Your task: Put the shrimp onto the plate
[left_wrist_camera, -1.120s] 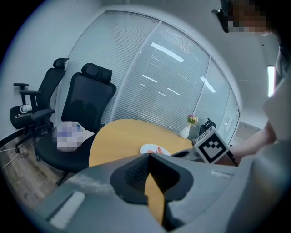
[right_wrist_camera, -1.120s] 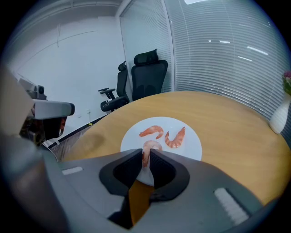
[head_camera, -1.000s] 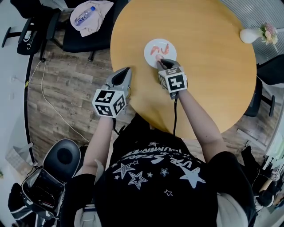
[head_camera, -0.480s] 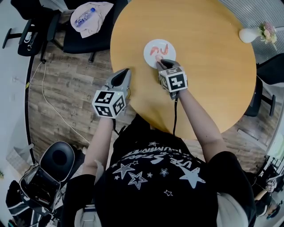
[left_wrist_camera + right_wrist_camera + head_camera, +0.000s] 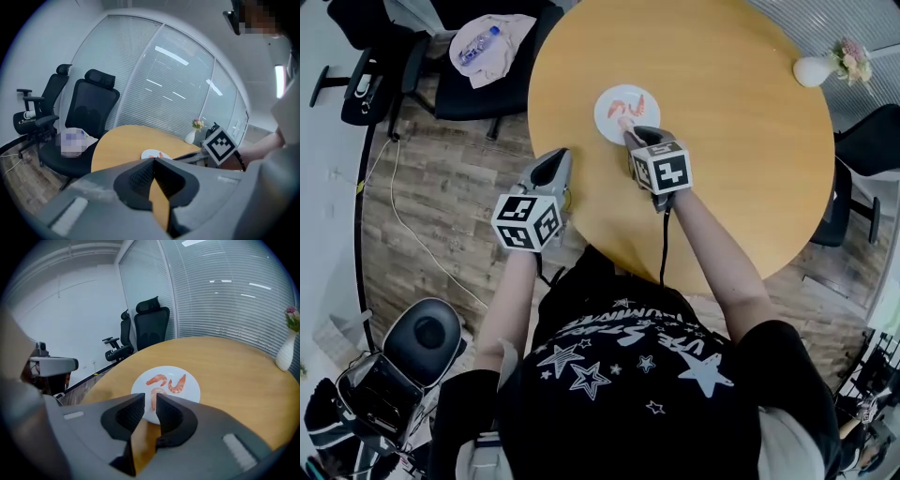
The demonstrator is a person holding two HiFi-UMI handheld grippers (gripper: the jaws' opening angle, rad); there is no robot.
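Observation:
A small white plate (image 5: 605, 101) lies on the round wooden table (image 5: 731, 141). In the right gripper view the plate (image 5: 192, 390) carries three pink shrimp: one at the left (image 5: 157, 379), one at the right (image 5: 177, 384), and a third (image 5: 153, 397) at the near rim. My right gripper (image 5: 630, 131) hovers at that near rim. Its jaws stand a narrow gap apart, and the third shrimp shows through the gap of the right gripper (image 5: 150, 397) with white plate on both sides. My left gripper (image 5: 555, 155) hangs off the table's left edge, shut and empty (image 5: 153, 160).
A white vase with flowers (image 5: 817, 67) stands at the table's far right. A black office chair (image 5: 478, 80) to the left holds a cloth and a bottle (image 5: 492, 42). Another black chair (image 5: 867, 150) stands on the right. A cable runs over the wooden floor (image 5: 394, 206).
The head view has shifted a little. Both grippers keep nearly the same places, the right one still at the plate's near rim.

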